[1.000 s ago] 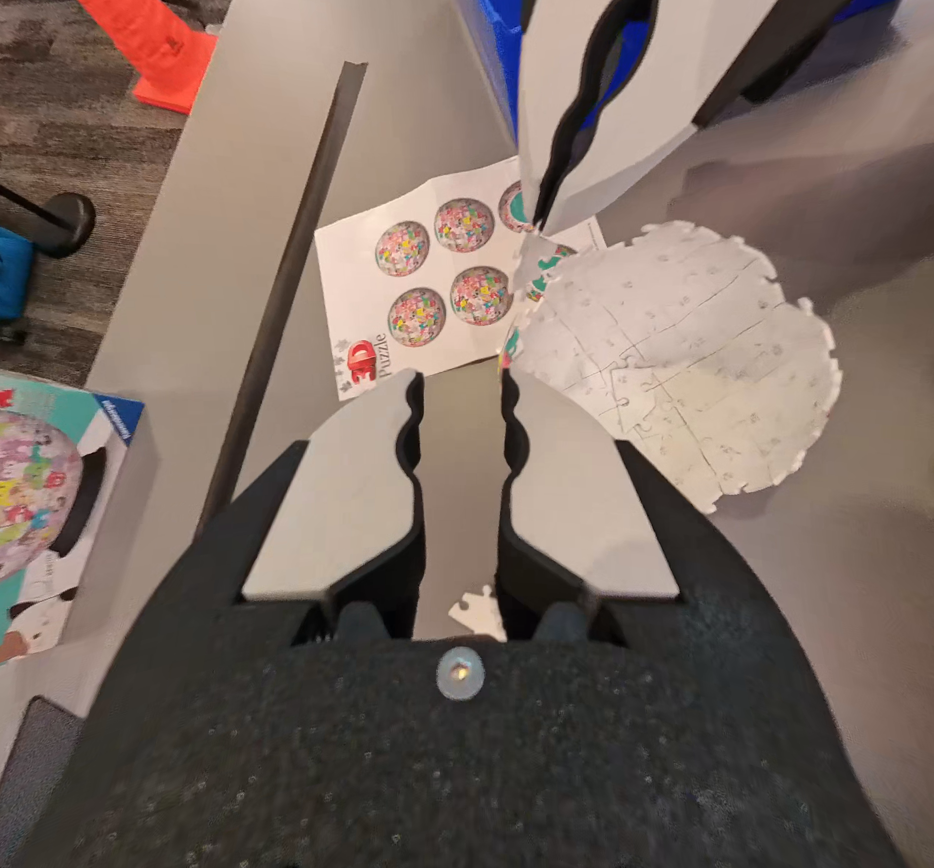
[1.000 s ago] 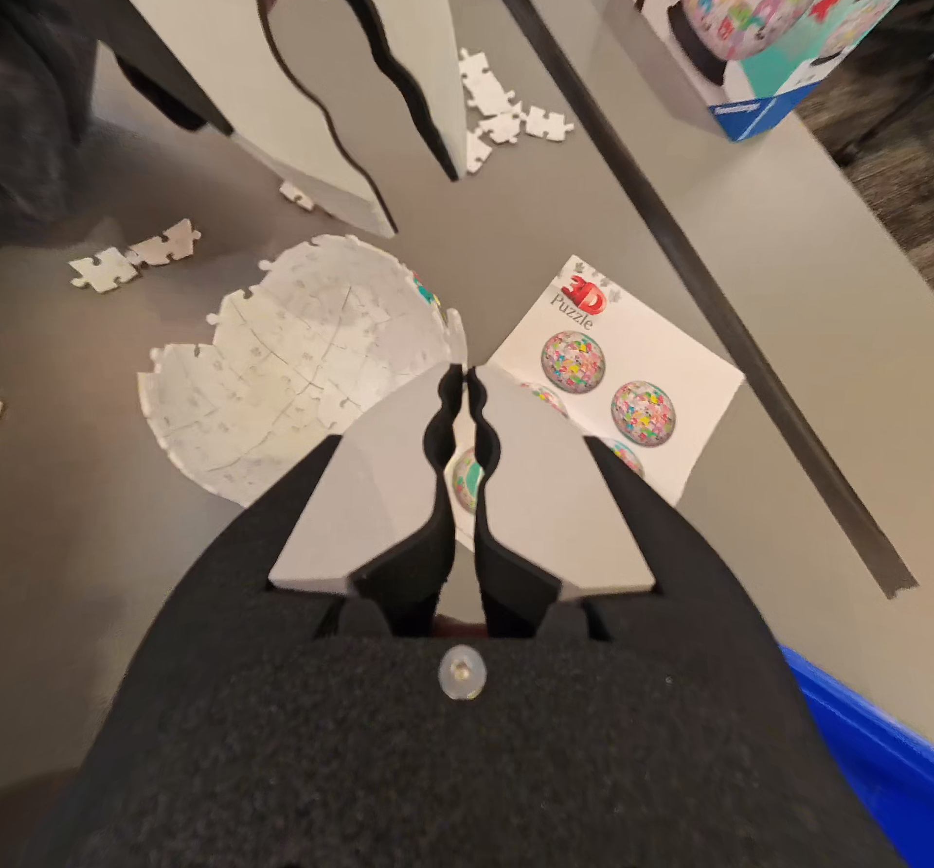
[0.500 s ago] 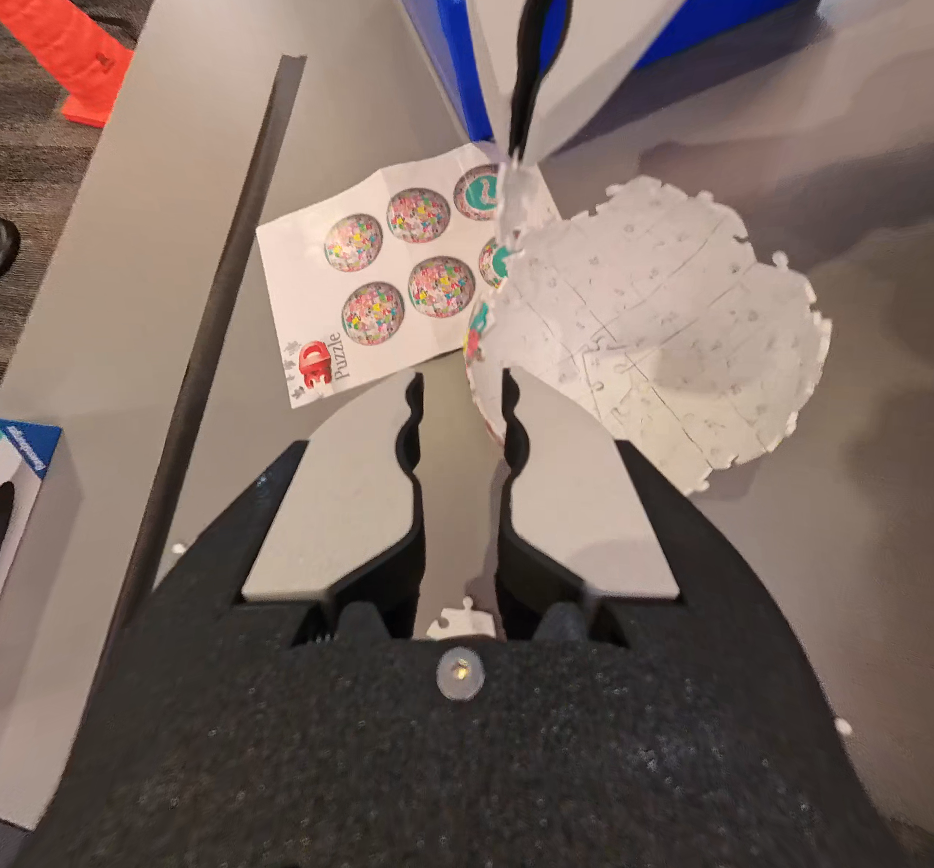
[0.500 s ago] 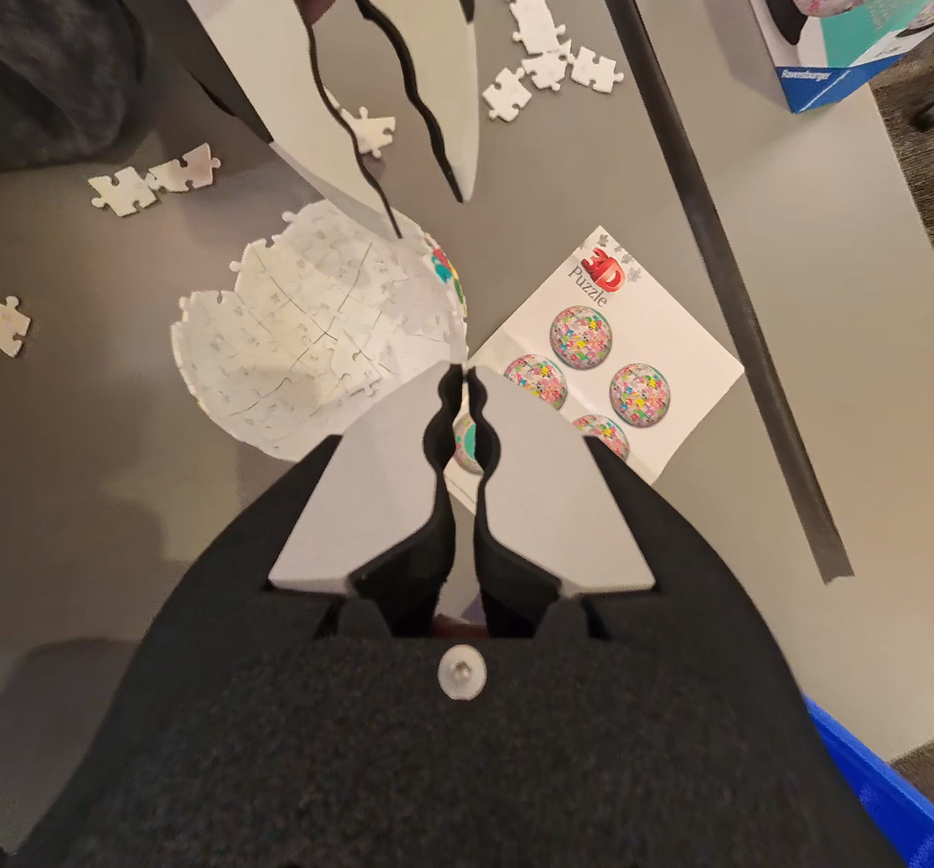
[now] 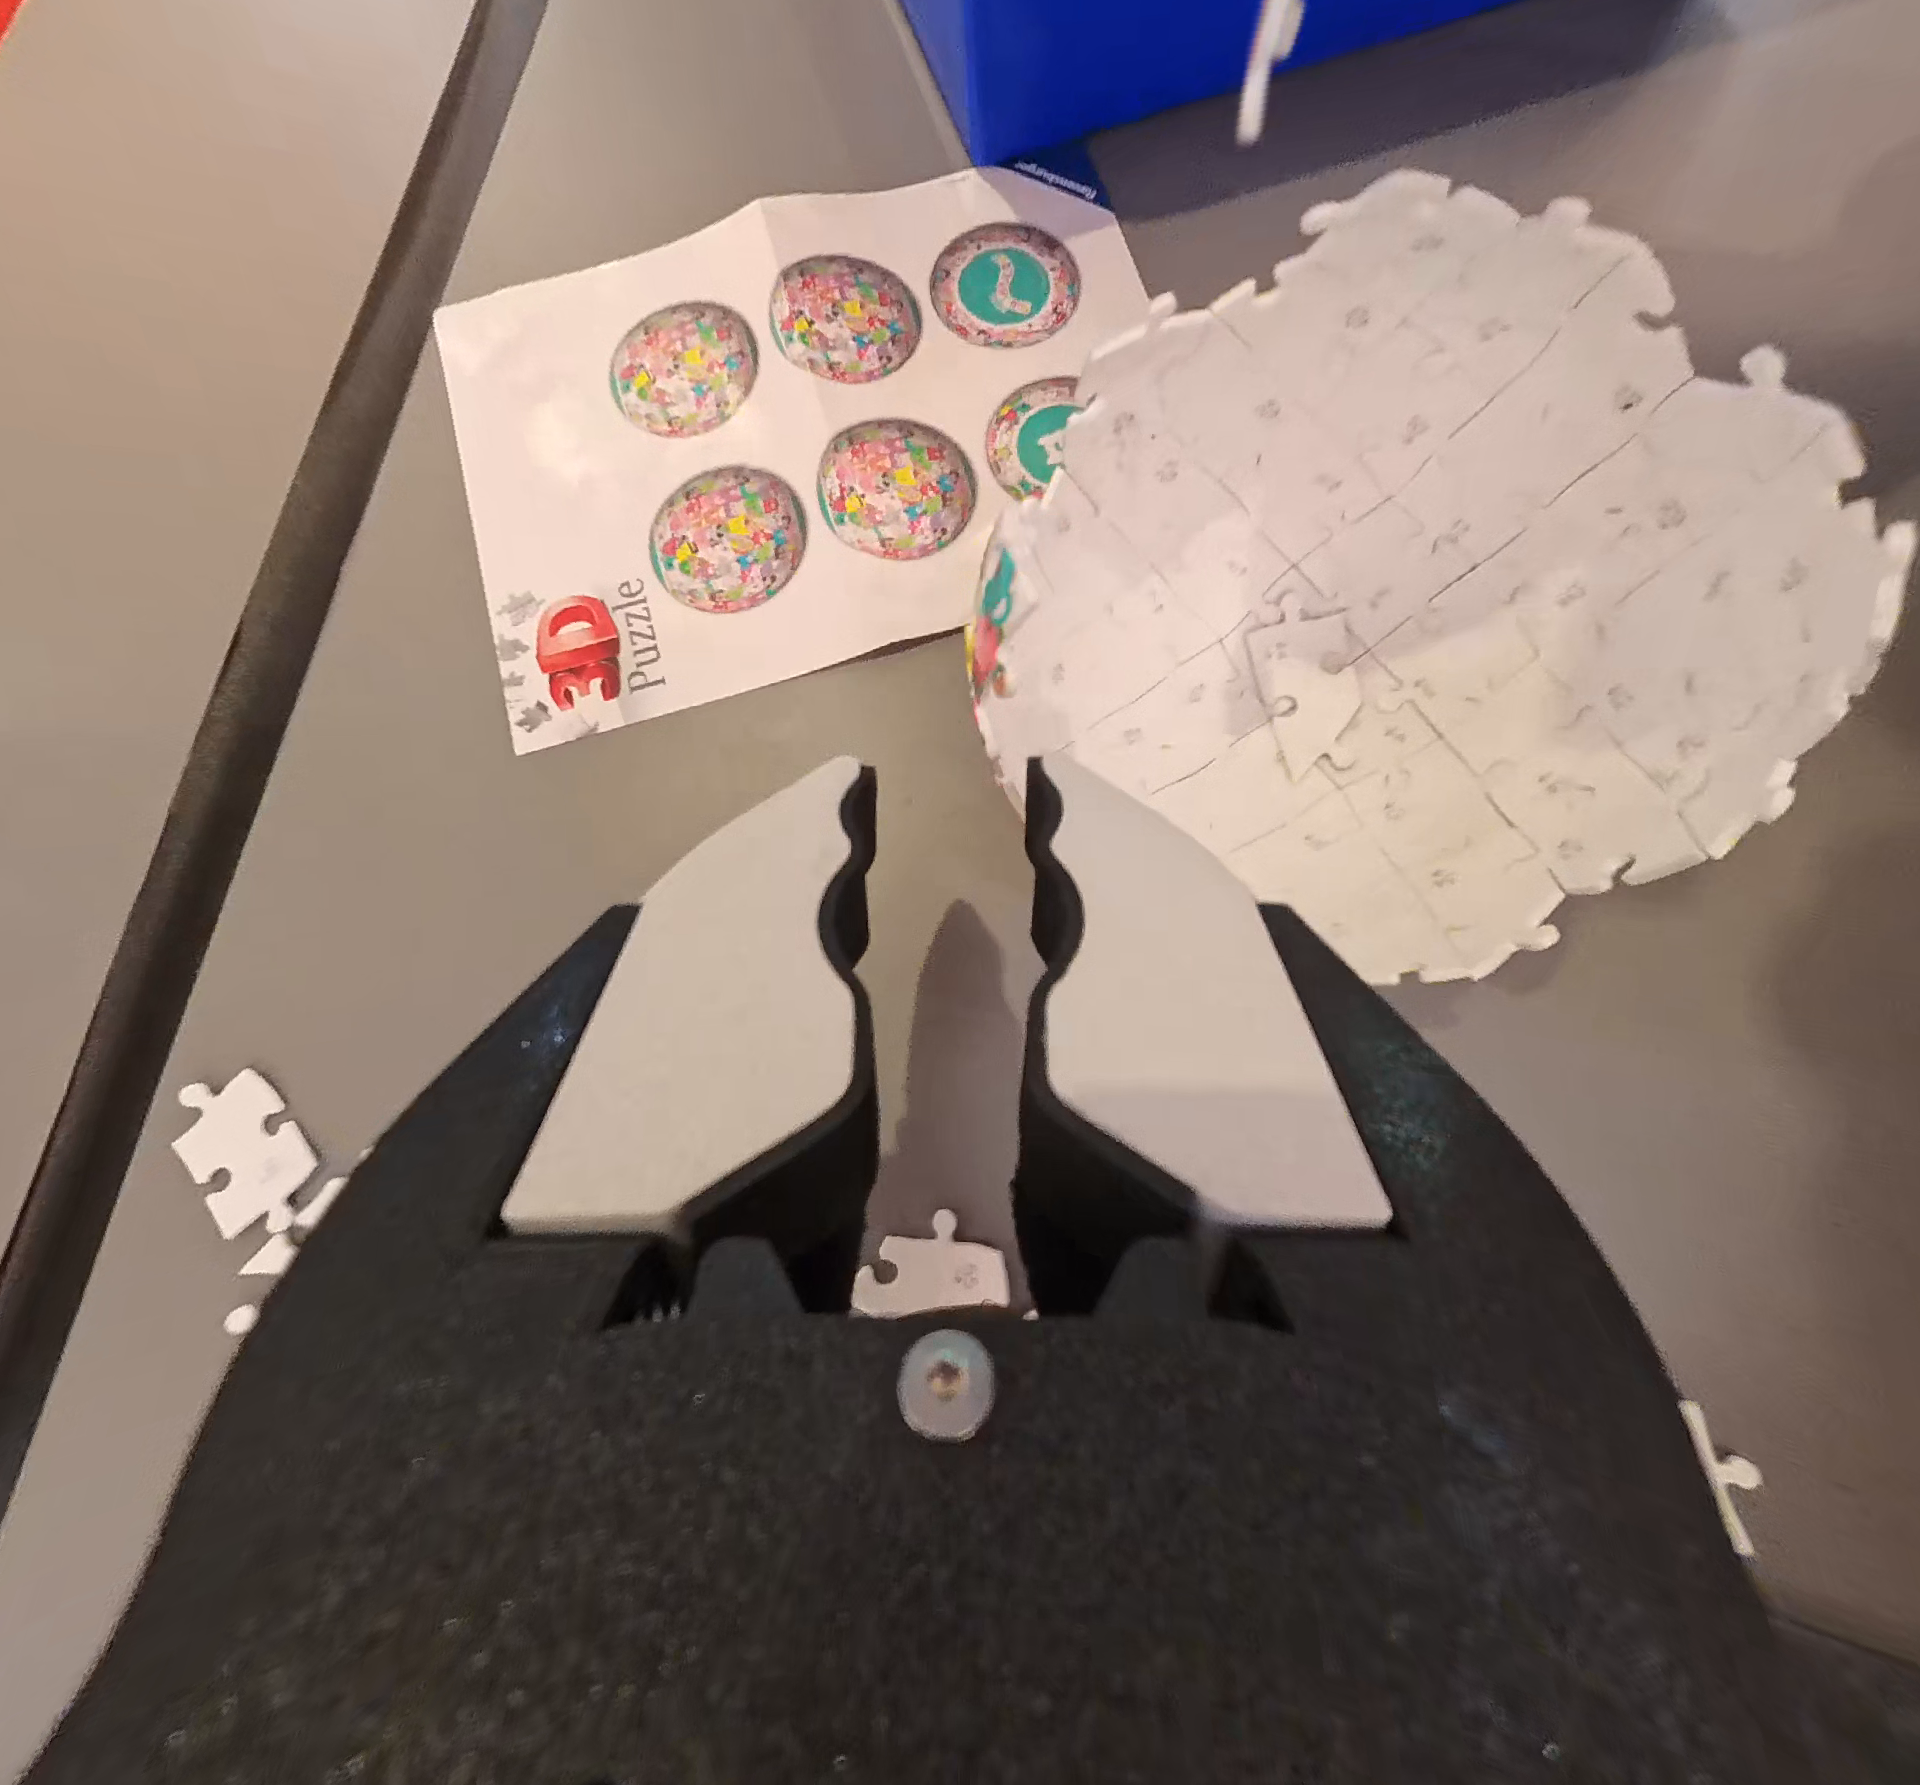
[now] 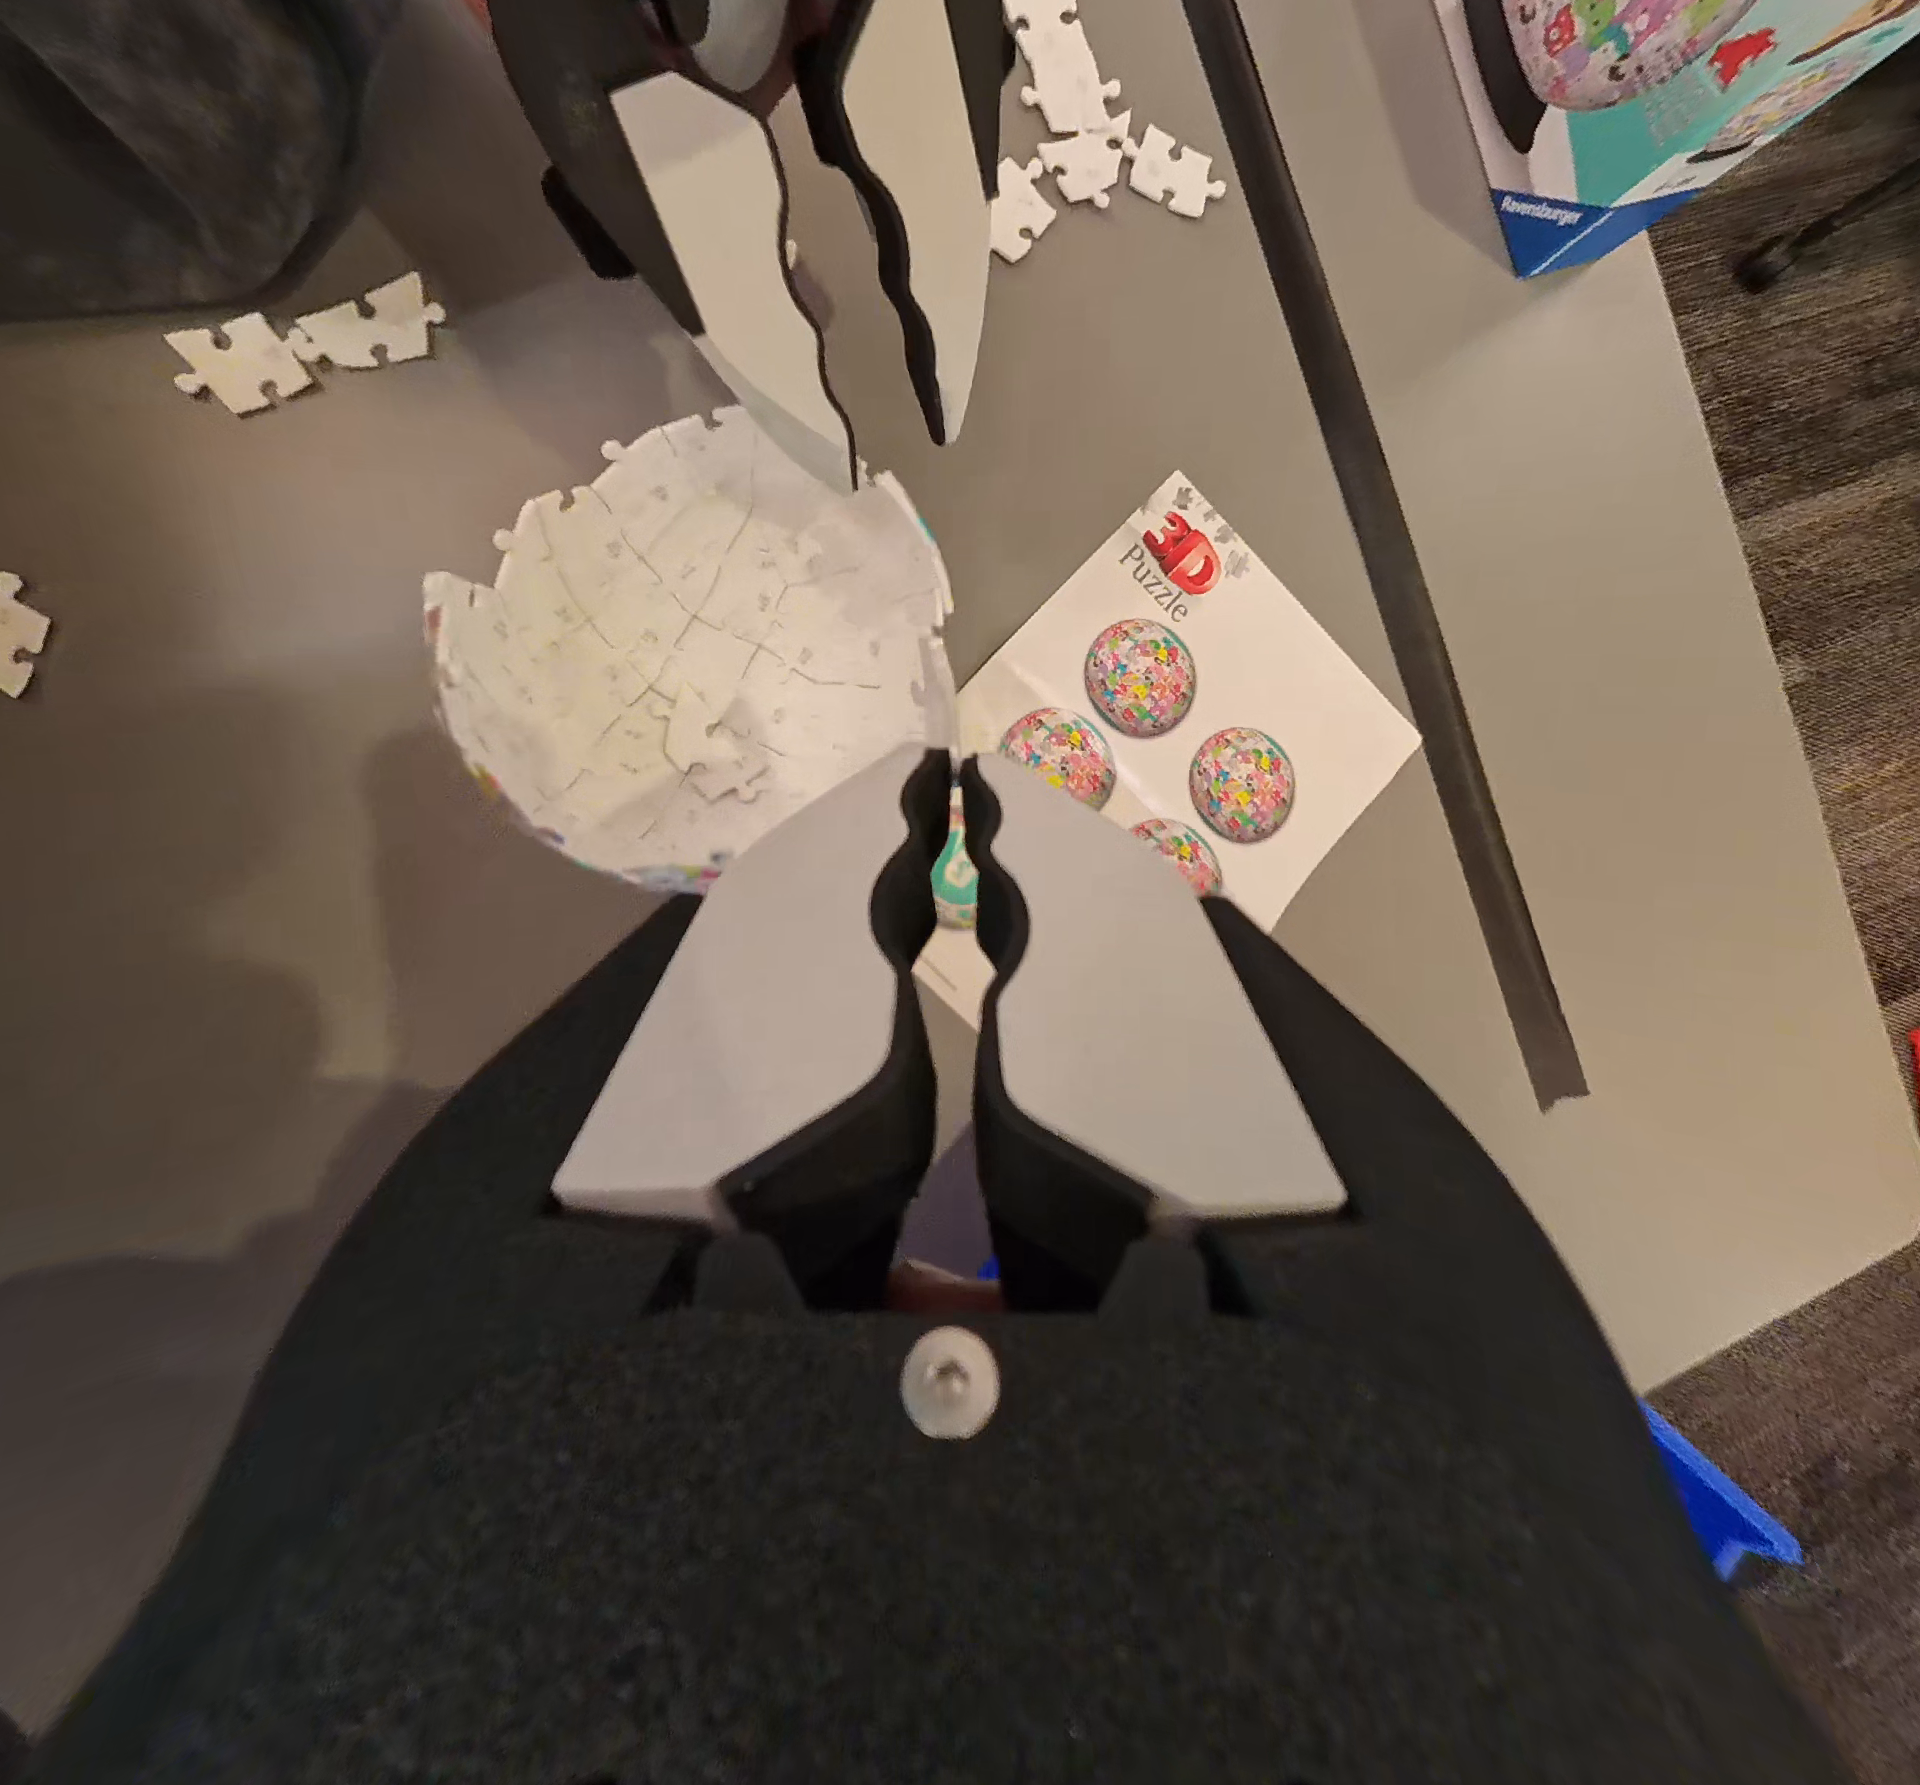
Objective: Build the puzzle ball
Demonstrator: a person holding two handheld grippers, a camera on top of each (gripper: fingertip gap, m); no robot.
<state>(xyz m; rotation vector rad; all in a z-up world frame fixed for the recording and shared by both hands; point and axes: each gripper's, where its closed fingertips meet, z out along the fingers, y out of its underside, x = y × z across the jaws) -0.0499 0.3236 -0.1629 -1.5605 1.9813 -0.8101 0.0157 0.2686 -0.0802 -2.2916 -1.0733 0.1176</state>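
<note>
Raised right claw (image 6: 954, 767) pinches piece (image 6: 940, 686) above half-ball (image 6: 665, 655).

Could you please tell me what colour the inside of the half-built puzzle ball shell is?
Plain white inside the curved half-built puzzle ball shell, with faint grey marks; right wrist view shows it best.

Table (image 5: 312, 281) is plain grey, with a black strip (image 5: 312, 447) running along it. Half-built puzzle ball (image 5: 1455, 592) is white inside with faint grey marks; its outer skin shows teal, pink and yellow at the edge. Loose pieces (image 6: 1081, 125) lie white side up. Leaflet (image 5: 748, 488) is white, printed with multicolour pink-and-teal balls and a red logo. Bin (image 5: 1195, 0) is solid blue. Puzzle box (image 6: 1662, 21) is teal and white with a blue edge and a multicolour ball picture. Both grippers are black with light grey fingers (image 5: 727, 956).
</note>
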